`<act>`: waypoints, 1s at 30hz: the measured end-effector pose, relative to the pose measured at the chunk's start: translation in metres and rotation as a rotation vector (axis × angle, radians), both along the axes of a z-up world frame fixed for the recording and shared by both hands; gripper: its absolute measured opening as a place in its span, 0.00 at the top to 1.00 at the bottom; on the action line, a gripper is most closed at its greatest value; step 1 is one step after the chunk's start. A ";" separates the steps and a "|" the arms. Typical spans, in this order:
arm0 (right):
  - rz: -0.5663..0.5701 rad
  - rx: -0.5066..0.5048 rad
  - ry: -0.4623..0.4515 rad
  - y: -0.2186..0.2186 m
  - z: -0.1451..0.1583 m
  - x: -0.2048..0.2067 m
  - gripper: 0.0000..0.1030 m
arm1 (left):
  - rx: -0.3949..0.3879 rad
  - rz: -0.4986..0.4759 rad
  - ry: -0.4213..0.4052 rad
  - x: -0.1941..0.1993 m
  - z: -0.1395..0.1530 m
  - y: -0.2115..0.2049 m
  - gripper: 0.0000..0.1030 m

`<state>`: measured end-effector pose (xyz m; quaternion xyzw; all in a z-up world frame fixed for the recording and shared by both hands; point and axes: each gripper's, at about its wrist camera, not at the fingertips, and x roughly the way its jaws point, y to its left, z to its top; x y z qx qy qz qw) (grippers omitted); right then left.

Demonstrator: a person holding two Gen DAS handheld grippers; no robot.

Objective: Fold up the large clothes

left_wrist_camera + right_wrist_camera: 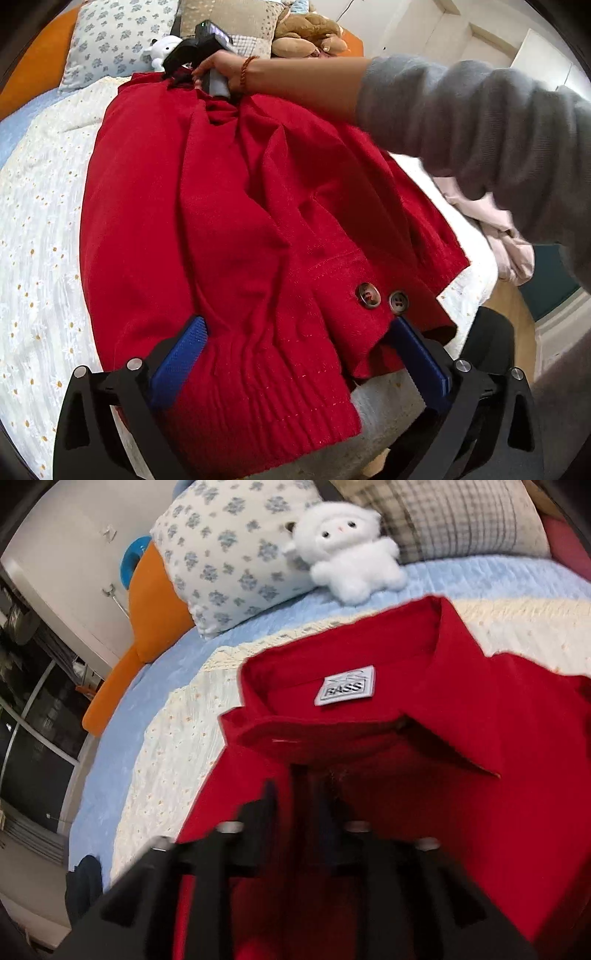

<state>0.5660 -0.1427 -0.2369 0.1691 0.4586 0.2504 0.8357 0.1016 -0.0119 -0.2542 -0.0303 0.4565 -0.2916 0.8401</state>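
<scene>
Red coat [229,221] between spread left jaws (right pinches collar [369,738]).

Bed covered by a white daisy-print quilt [40,206] over a pale blue sheet [155,679]. Orange headboard [147,602] behind. Against it: a blue-flowered pillow [229,550], a checked pillow [454,517], a white plush toy [351,557], a brown plush toy [310,35]. White cupboard doors [476,40] beyond the bed. Wood floor [517,314] beside it. Dark window [33,716] on one side. Soft daylight.
</scene>
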 end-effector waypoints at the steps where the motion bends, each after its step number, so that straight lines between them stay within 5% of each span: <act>1: 0.008 -0.002 -0.019 -0.002 0.012 -0.007 0.50 | 0.012 0.001 -0.003 -0.001 0.001 -0.001 0.03; 8: 0.120 -0.081 -0.189 -0.084 0.125 -0.155 0.38 | 0.015 -0.015 0.057 0.005 0.029 0.000 0.03; 13: 0.066 -0.097 -0.261 -0.185 0.156 -0.298 0.22 | -0.080 -0.039 0.035 0.025 0.097 0.010 0.03; 17: -0.018 -0.113 -0.229 -0.254 0.133 -0.410 0.20 | -0.021 0.000 -0.010 0.067 0.141 -0.008 0.03; 21: -0.087 -0.125 -0.158 -0.283 0.089 -0.474 0.20 | 0.055 0.042 0.009 0.131 0.160 -0.058 0.03; 30: -0.085 -0.041 -0.034 -0.280 0.014 -0.509 0.22 | 0.196 0.114 0.097 0.268 0.138 -0.187 0.03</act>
